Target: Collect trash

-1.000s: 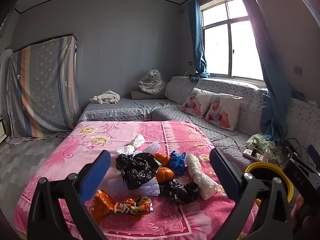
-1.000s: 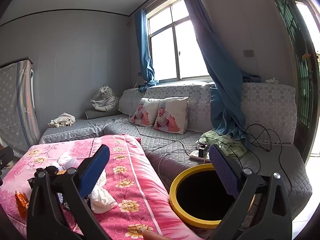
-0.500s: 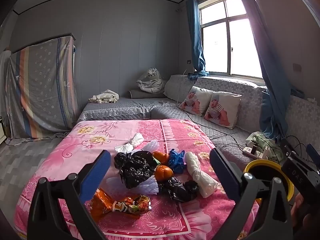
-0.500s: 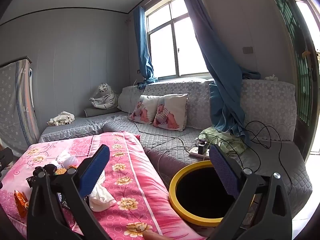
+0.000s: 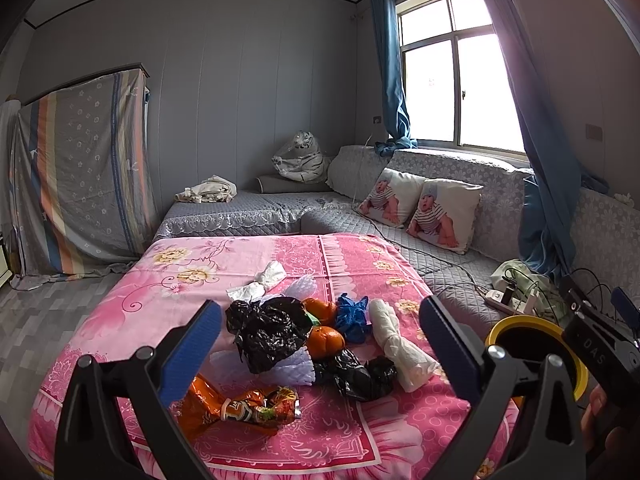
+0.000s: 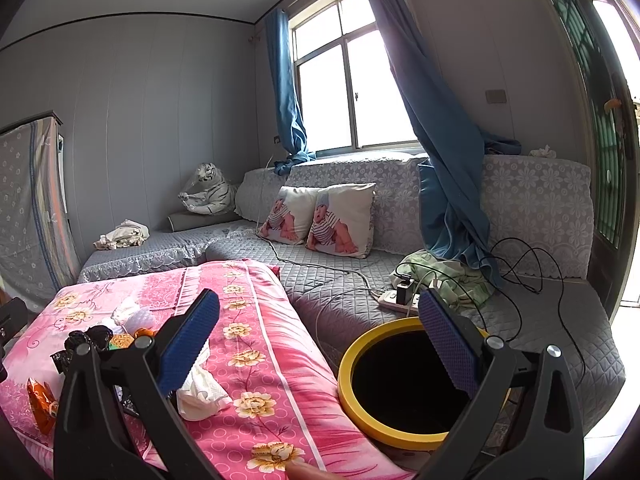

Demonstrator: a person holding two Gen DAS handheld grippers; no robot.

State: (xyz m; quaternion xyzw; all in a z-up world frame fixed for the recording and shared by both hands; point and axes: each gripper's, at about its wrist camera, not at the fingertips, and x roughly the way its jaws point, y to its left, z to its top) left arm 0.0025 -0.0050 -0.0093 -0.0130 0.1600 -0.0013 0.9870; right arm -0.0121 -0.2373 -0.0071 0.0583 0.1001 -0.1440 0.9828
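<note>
A pile of trash lies on the pink flowered cloth (image 5: 132, 312): a crumpled black bag (image 5: 268, 330), an orange peel (image 5: 325, 342), a blue glove (image 5: 352, 318), a white wrapper (image 5: 400, 346), a second black bag (image 5: 360, 374) and an orange snack packet (image 5: 236, 404). My left gripper (image 5: 320, 342) hangs open above and in front of the pile. A yellow-rimmed black bin (image 6: 404, 384) stands right of the table. My right gripper (image 6: 320, 340) is open over the table's right edge beside the bin, holding nothing. The white wrapper (image 6: 200, 394) shows by its left finger.
A grey quilted sofa (image 6: 520, 320) runs behind and to the right, with two printed pillows (image 6: 320, 220), a power strip (image 6: 400, 300) and trailing black cables. A covered cabinet (image 5: 80, 176) stands at the left. Blue curtains hang by the window.
Both views have drawn back and lifted slightly, so the trash pile and the bin sit a little lower in frame. Both grippers stay open and nothing was picked up.
</note>
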